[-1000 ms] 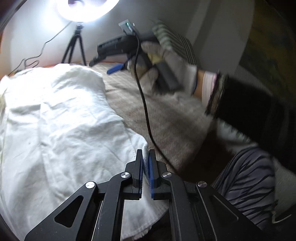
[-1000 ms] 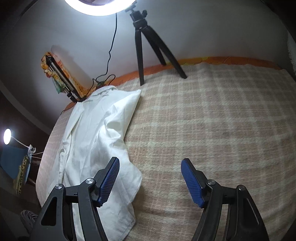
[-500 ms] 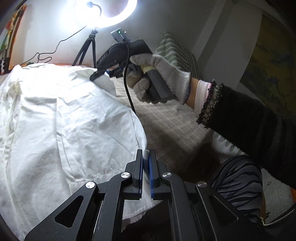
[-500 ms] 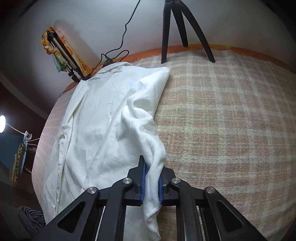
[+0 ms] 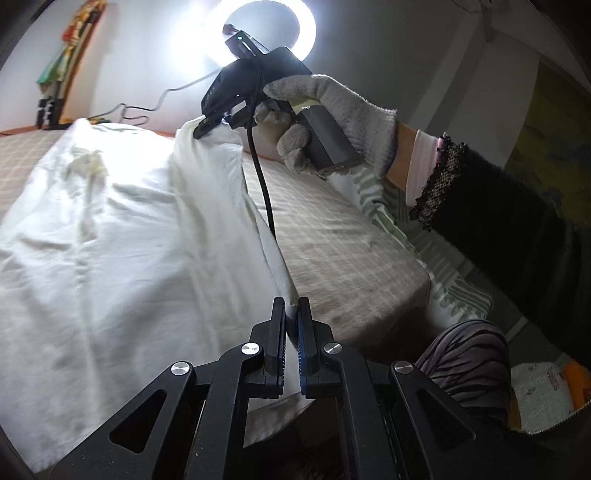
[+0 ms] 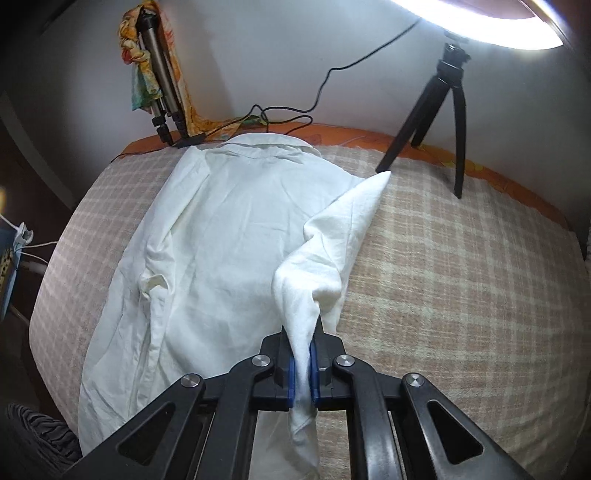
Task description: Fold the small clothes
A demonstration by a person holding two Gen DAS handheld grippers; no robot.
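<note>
Shirt (image 6: 229, 236) on the blanket (image 6: 461, 280), tripod (image 6: 439, 99) behind to its right, cable (image 6: 280, 110) behind its collar.

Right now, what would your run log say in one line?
step: folding white shirt | left gripper: shut on shirt edge | right gripper: shut on shirt edge, lifted

I see a checked blanket (image 6: 461, 295) over the bed, black tripod (image 6: 436, 107) w/ ring light (image 5: 271, 29) on it, 2nd folded tripod (image 6: 159, 81) draped w/ bright cloth, black cable (image 6: 295, 114) along wall.
</note>
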